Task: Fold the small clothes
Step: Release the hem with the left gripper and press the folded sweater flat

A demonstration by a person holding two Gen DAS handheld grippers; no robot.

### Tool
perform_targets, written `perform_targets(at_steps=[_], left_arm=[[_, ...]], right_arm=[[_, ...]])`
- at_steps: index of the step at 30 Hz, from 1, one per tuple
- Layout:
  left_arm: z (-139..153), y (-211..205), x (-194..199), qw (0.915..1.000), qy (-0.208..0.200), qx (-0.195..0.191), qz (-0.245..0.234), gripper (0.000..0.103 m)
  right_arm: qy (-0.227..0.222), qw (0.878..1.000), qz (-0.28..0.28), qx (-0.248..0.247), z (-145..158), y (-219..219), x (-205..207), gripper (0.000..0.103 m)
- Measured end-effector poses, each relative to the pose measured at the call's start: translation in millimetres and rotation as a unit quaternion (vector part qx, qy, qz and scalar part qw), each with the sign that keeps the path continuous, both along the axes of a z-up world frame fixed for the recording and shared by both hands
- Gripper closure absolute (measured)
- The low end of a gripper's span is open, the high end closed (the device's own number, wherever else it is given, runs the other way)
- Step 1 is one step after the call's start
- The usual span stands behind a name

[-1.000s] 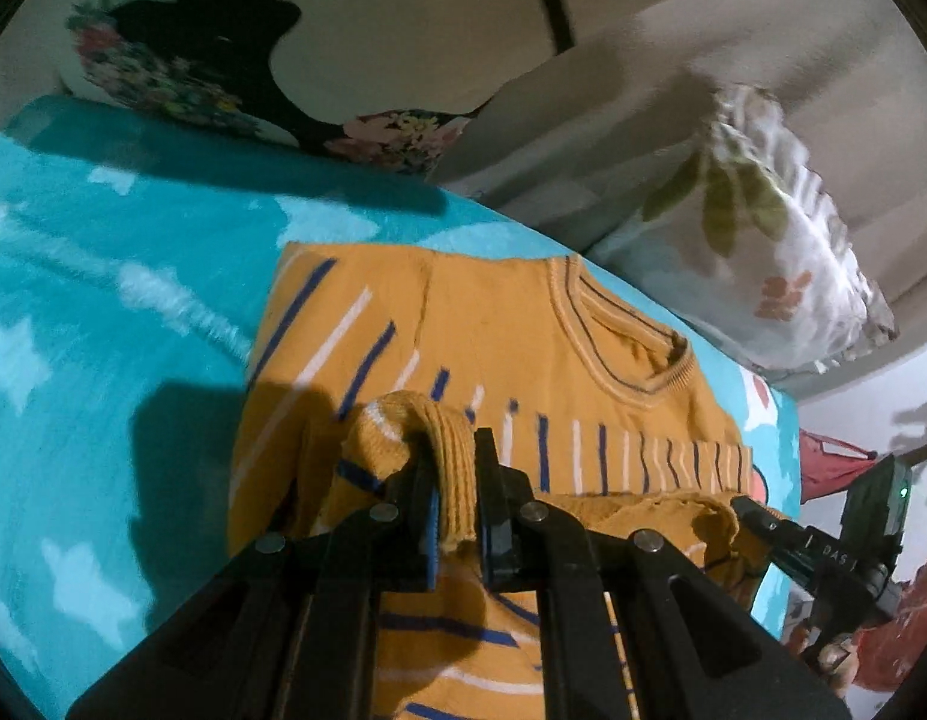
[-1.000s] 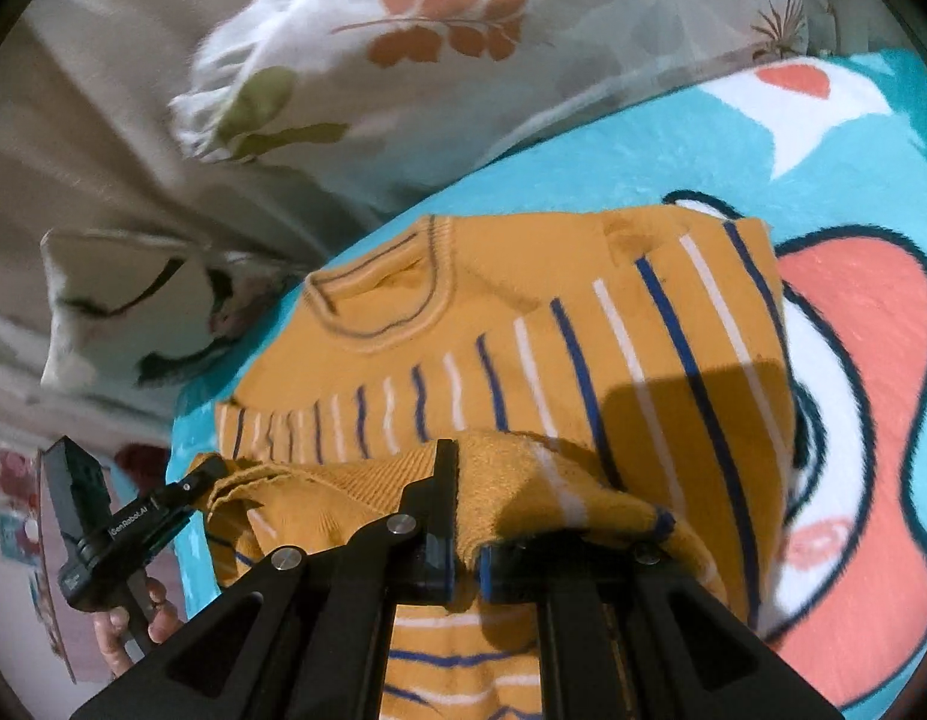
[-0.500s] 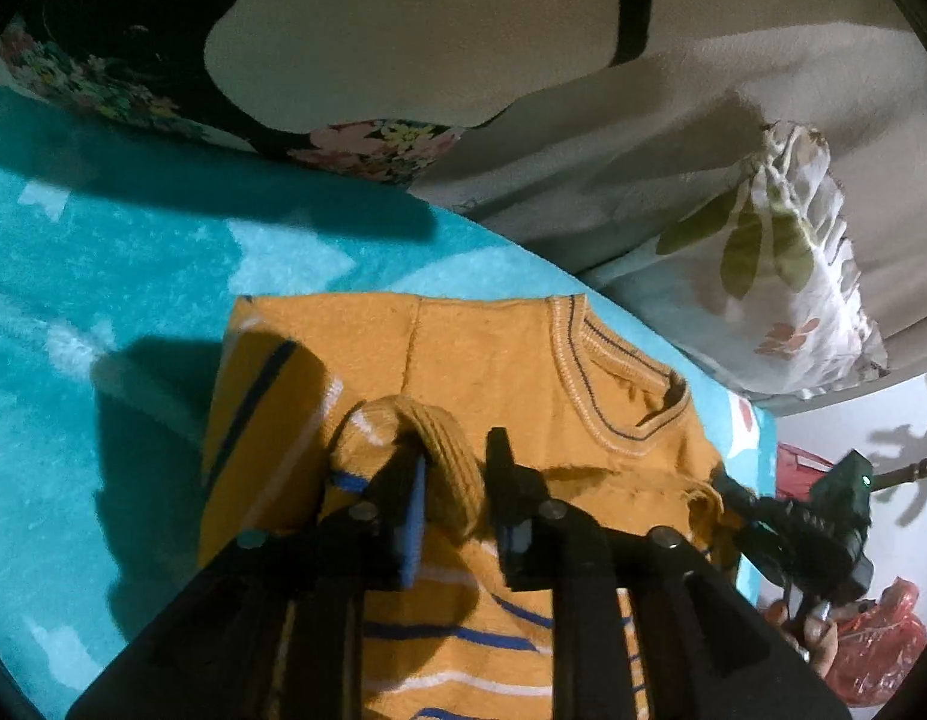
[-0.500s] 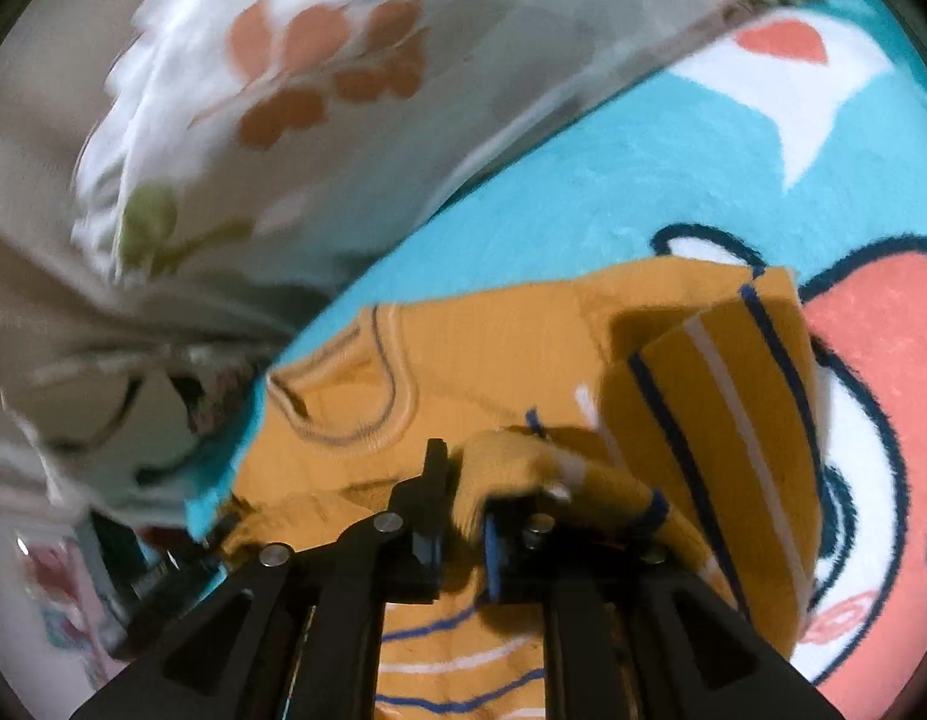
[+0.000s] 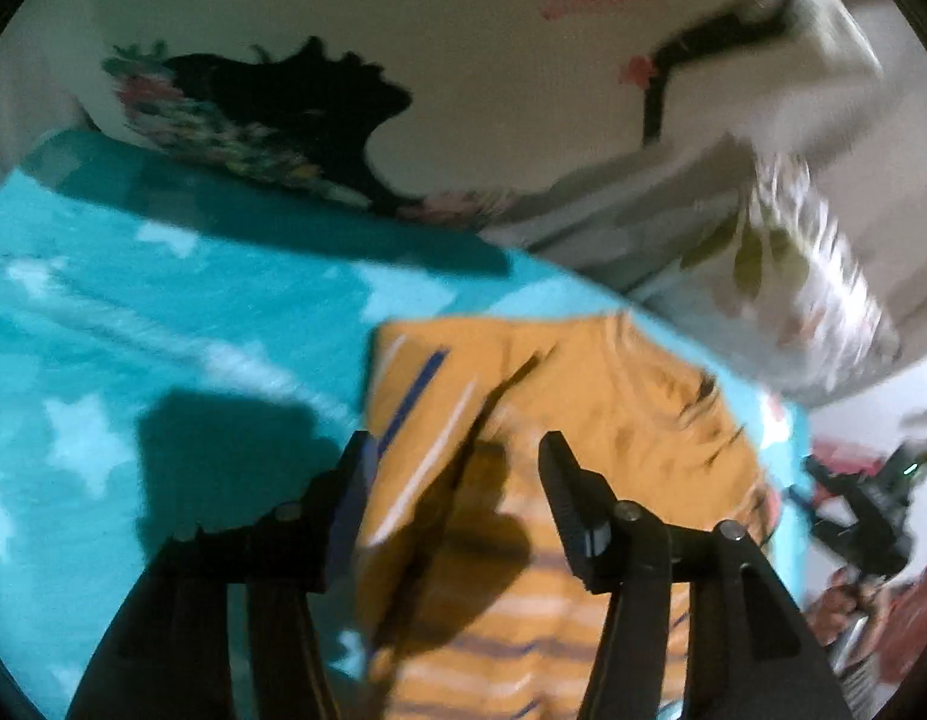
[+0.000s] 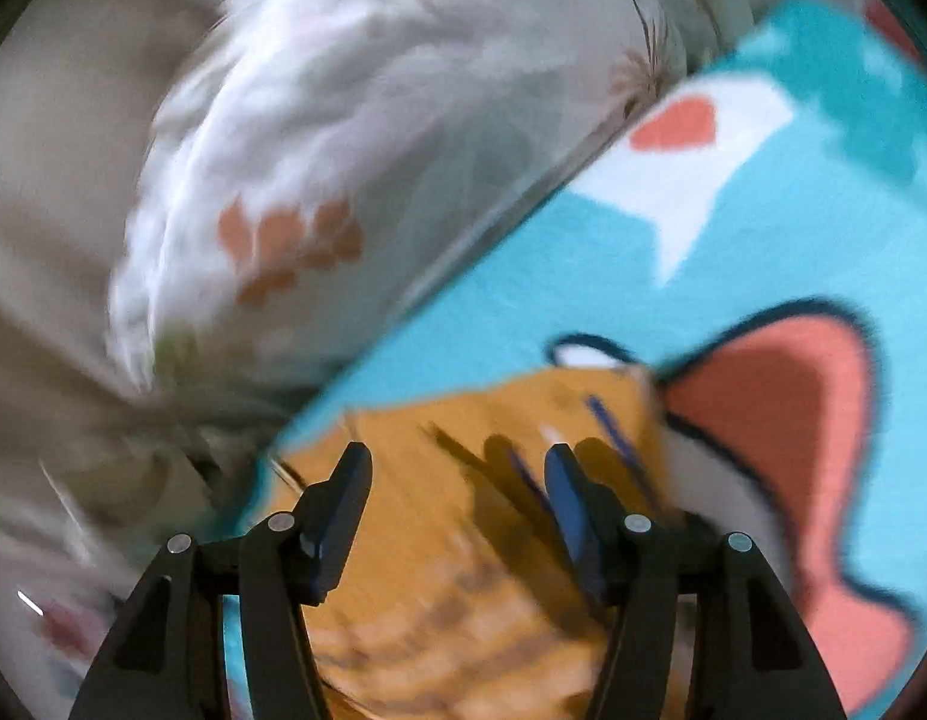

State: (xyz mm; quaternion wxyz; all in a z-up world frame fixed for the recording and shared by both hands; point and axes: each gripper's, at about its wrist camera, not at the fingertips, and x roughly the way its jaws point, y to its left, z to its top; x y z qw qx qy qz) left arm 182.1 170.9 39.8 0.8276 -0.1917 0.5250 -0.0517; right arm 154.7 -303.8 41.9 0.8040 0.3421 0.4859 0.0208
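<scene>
We hold our left gripper (image 5: 457, 450) with its jaws spread wide and nothing between them — it hovers over the mustard striped sweater (image 5: 559, 420), which lies folded on the turquoise star blanket (image 5: 133, 360). Our right gripper (image 6: 457, 459) is likewise spread and holds nothing, above the same sweater (image 6: 463, 450), which shows at 6 o'clock in its view. A leaf-print pillow (image 6: 343, 180) sits at 11 o'clock there, and the blanket's coral cartoon patch (image 6: 793, 420) at 3 o'clock. Both views are blurred.
</scene>
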Motion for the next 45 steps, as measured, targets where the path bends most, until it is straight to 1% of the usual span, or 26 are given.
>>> perform_targets(at_steps=[2,5,7,9,11,12,13,14,16,18,19,20,24,25,27,28,29,32,34,36,37,38,39,40,41,45], left_arm=[[-2.6,0.6,-16.2,0.9994,0.005,0.027,-0.021,0.042],[-13.8,-5.6,-43.8,0.9959,0.019,0.061,-0.063,0.042],[-20.9,-11.9,-56.2,0.994,0.025,0.065,-0.083,0.042],[-28.0,-17.0,-66.3,0.993,0.029,0.065,-0.094,0.042],[-37.5,-19.5,-71.7,0.9928,0.043,0.068,-0.088,0.042],[-41.0,-20.8,-73.4,0.9923,0.052,0.073,-0.086,0.046],[-43.5,-21.8,-75.1,0.9907,0.065,0.083,-0.087,0.075],[-44.7,-21.1,-76.5,0.9893,0.075,0.09,-0.086,0.087],[-40.4,-11.1,-80.8,0.9894,0.081,0.104,-0.061,0.09],[-34.3,4.5,-85.6,0.9884,0.08,0.125,-0.034,0.091],[-32.8,11.1,-87.6,0.9864,0.082,0.141,-0.021,0.101],[-31.5,19.8,-90.9,0.9845,0.082,0.155,-0.01,0.101],[-27.5,53.6,-110.7,0.9914,0.077,0.104,0.023,0.1],[-26.0,59.3,-116.4,0.9923,0.073,0.097,0.027,0.097],[-22.7,64.0,-124.7,0.9946,0.06,0.079,0.031,0.081],[-21.1,64.2,-129.3,0.9958,0.051,0.069,0.031,0.066],[-20.4,64.1,-131.6,0.9969,0.044,0.058,0.032,0.056],[-21.1,52.8,-130.5,0.9994,0.026,0.02,0.015,0.049],[-26.3,37.1,-125.4,0.9997,0.02,0.014,-0.002,0.044],[-36.3,17.3,-117.0,0.9993,0.024,0.02,-0.019,0.044],[-41.2,3.0,-110.8,0.9991,0.026,0.021,-0.028,0.047],[-45.0,-4.4,-107.5,0.9985,0.031,0.02,-0.04,0.079],[-49.0,-13.5,-101.5,0.9971,0.048,0.027,-0.052,0.098],[-47.9,-15.9,-104.0,0.9964,0.057,0.036,-0.053,0.096],[-42.8,-13.0,-109.0,0.9965,0.06,0.029,-0.051,0.097],[-27.7,21.4,-127.6,0.9968,0.072,-0.026,-0.022,0.097]], right_arm=[[0.007,0.997,0.035,-0.066,7.3,6.2,-25.4,0.038],[0.019,0.99,0.064,-0.121,6.4,5.2,-61.5,0.038],[0.027,0.989,0.075,-0.121,-1.4,1.5,-85.4,0.038],[0.038,0.992,0.072,-0.097,-14.7,0.8,-104.1,0.038],[0.043,0.995,0.061,-0.068,-30.3,2.0,-115.4,0.038],[0.05,0.996,0.057,-0.054,-39.0,2.6,-118.2,0.04],[0.061,0.995,0.062,-0.042,-47.8,4.0,-118.2,0.063],[0.067,0.995,0.064,-0.043,-50.9,5.2,-117.4,0.073],[0.08,0.991,0.052,-0.092,-55.7,0.6,-113.7,0.076],[0.08,0.992,0.04,-0.091,-58.3,-9.4,-109.9,0.078],[0.082,0.992,0.035,-0.084,-57.4,-11.0,-108.8,0.078],[0.085,0.992,0.034,-0.085,-55.2,-10.6,-108.8,0.076],[0.076,0.992,0.03,-0.094,-42.5,-10.3,-115.9,0.064],[0.074,0.993,0.024,-0.091,-39.1,-12.3,-117.3,0.06],[0.067,0.994,0.005,-0.082,-34.0,-21.4,-123.3,0.056],[0.064,0.995,-0.004,-0.075,-31.5,-23.9,-124.5,0.055],[0.06,0.996,-0.012,-0.068,-29.4,-29.4,-127.8,0.055],[0.052,0.997,-0.025,-0.052,-23.7,-34.7,-135.4,0.055],[0.049,0.997,-0.023,-0.053,-21.1,-31.0,-137.9,0.055],[0.048,0.997,-0.015,-0.055,-20.2,-26.1,-139.2,0.055],[0.049,0.997,-0.009,-0.058,-20.0,-22.1,-140.3,0.055],[0.05,0.997,-0.005,-0.061,-20.2,-17.4,-140.5,0.055],[0.052,0.997,0.0,-0.065,-20.2,-13.4,-141.8,0.055],[0.054,0.996,0.004,-0.068,-20.9,-10.1,-143.1,0.055],[0.057,0.996,0.008,-0.071,-21.8,-5.9,-143.6,0.055],[0.055,0.995,0.017,-0.076,-16.4,-2.0,-147.6,0.054]])
